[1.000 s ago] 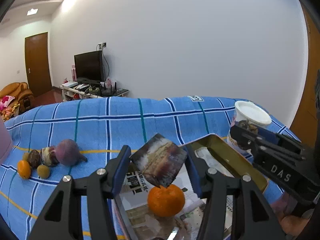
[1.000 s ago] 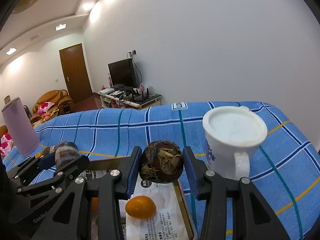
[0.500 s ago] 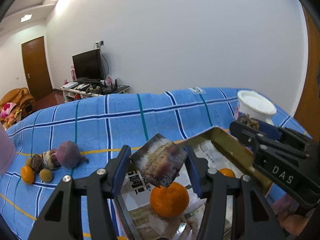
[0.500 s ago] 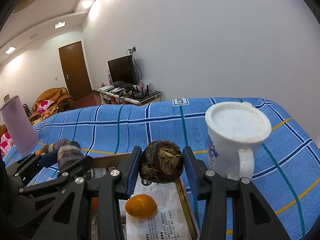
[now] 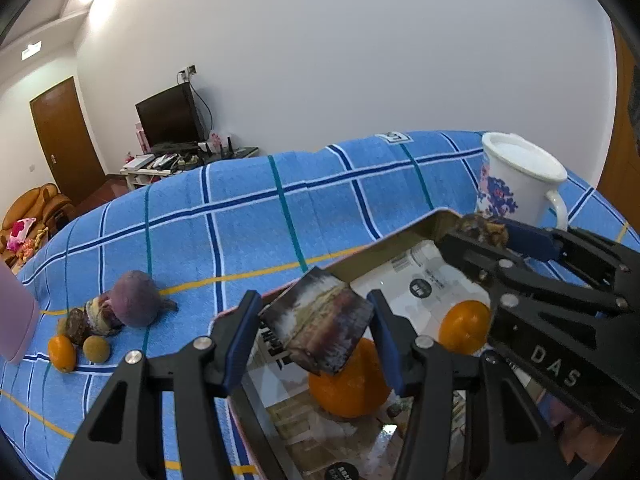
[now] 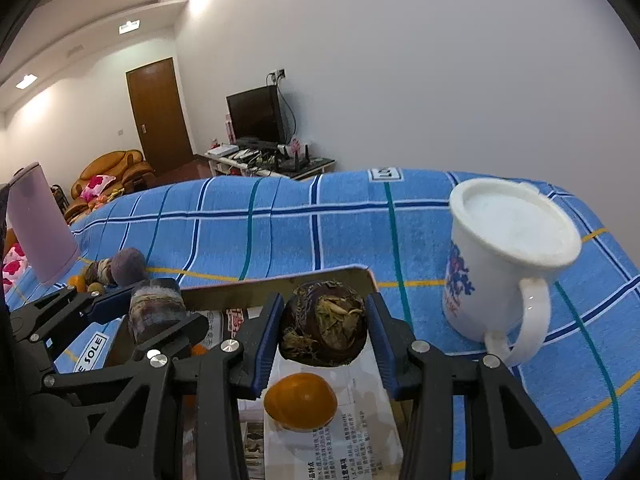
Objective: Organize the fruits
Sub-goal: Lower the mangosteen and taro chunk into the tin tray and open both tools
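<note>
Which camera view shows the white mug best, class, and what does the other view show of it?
The right wrist view: the white mug stands whole on the blue cloth, rim, blue print and handle all clear. In the left wrist view the mug sits at the far edge, its base hidden behind the right tool.

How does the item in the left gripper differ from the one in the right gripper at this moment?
1. Shape: the cut chunk in the left gripper is blocky with flat faces; the dark round fruit in the right gripper is rounded.
2. Surface: the cut chunk shows mottled brown, whitish and purple; the dark round fruit is dark brown with dried leaves.
3. Pose: the cut chunk sits tilted; the dark round fruit sits squarely.

Both are clamped above the tray.
</note>
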Demonstrator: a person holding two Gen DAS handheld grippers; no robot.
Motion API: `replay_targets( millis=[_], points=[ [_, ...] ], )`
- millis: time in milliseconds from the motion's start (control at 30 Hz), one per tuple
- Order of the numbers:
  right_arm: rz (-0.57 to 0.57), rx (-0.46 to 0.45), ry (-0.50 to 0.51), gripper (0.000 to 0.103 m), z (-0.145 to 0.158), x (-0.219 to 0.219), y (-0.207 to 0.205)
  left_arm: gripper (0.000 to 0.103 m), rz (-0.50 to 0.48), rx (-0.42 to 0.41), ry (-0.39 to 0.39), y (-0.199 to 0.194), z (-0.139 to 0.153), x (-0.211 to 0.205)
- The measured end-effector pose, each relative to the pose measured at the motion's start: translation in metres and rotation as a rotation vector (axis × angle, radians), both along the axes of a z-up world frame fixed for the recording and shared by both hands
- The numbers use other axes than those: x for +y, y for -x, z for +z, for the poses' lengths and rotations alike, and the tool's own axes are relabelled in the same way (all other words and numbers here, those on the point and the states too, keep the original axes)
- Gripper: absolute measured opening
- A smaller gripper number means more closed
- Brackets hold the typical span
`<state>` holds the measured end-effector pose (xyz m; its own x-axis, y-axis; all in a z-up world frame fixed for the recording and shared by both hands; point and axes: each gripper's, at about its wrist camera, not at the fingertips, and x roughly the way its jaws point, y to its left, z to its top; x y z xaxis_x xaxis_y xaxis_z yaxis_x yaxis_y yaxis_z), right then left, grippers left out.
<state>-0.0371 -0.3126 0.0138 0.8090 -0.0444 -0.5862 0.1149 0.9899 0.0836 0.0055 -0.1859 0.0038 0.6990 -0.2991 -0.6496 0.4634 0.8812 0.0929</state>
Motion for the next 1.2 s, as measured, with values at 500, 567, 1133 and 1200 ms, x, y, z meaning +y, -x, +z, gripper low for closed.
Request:
replay_targets(
  millis=[500,567,1133,1200],
  points=[
    [0.029,0.065,-0.086,0.045,-0.017,-0.002,-0.011,0.056,0.008,-0.058,-0.11,0.007,-0.003,-0.01],
    [0.035,0.06,-0.093,0.045,-0.017,-0.001,-0.011,0.057,0.013,-0.051,-0.106,0.006,-0.003,-0.01],
    [-0.002,-0.084,-0.179,0.07,0.001,-0.012,0.007,0.098,0.049,-0.103,0.047,0.014,0.013,0.009],
    [-0.022,-0.114,-0.196,0.07,0.001,-0.017,0.011,0.1,0.065,-0.124,0.097,0.016,0.019,0.018]
  ],
)
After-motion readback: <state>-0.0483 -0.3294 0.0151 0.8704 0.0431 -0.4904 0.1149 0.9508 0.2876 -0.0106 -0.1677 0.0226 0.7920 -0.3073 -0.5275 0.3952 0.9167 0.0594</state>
